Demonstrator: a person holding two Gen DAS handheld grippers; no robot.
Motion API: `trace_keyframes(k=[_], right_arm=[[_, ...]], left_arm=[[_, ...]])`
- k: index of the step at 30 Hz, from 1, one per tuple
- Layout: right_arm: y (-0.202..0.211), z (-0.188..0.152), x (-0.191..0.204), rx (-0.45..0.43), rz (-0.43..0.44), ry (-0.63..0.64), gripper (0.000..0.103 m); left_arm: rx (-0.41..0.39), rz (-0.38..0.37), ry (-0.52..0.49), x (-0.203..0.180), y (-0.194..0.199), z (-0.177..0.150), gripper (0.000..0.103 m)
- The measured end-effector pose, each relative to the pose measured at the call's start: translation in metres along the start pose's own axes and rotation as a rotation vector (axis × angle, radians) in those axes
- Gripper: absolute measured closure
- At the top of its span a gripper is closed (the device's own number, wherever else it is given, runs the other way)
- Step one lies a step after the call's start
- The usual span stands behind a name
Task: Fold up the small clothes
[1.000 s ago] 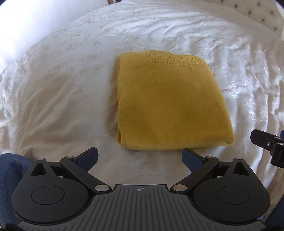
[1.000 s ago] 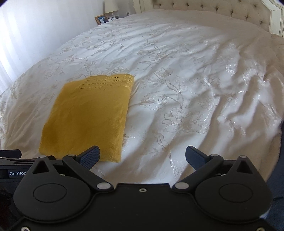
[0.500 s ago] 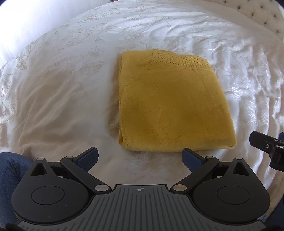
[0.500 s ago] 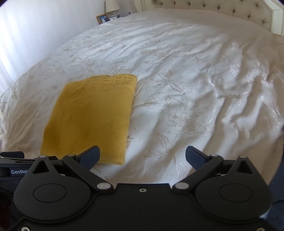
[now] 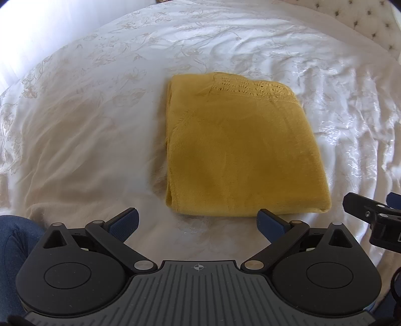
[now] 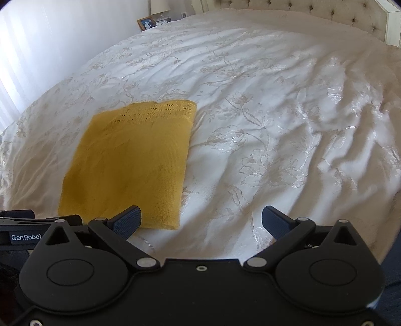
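A yellow knitted garment (image 5: 238, 153) lies folded into a neat rectangle on the white bedspread (image 5: 87, 130), its lace edge at the far end. My left gripper (image 5: 198, 223) hovers open just short of the garment's near edge, holding nothing. In the right wrist view the same garment (image 6: 130, 163) sits to the left, and my right gripper (image 6: 201, 220) is open and empty over bare bedspread (image 6: 275, 125) beside the garment's near right corner. The right gripper's body (image 5: 371, 215) shows at the right edge of the left wrist view.
A tufted headboard (image 6: 313, 15) runs along the far end of the bed. A nightstand with a picture frame (image 6: 146, 23) and a lamp stands at the far left. A blue-clad leg (image 5: 12, 240) is at the near left.
Both grippers have drawn back slightly toward the near side; the garment sits a little farther from the left fingers. Both stay open and the garment has not moved.
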State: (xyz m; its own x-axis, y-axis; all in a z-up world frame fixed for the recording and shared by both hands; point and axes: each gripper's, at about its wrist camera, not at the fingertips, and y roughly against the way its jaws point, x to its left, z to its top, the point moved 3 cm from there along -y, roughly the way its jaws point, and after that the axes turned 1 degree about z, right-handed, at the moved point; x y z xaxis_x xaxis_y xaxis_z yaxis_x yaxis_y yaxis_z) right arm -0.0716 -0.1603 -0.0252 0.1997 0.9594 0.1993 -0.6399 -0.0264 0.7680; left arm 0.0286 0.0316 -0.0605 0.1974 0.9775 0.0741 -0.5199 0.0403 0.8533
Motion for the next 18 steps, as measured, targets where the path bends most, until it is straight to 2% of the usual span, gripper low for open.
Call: trace_keyframes(k=[18], right_arm=[[-0.0019,0.0044,0.0043,-0.011,0.023,0.004,0.001]], left_arm=[[-0.005,0.007,-0.001,-0.0001,0.0006,0.0035,0.001]])
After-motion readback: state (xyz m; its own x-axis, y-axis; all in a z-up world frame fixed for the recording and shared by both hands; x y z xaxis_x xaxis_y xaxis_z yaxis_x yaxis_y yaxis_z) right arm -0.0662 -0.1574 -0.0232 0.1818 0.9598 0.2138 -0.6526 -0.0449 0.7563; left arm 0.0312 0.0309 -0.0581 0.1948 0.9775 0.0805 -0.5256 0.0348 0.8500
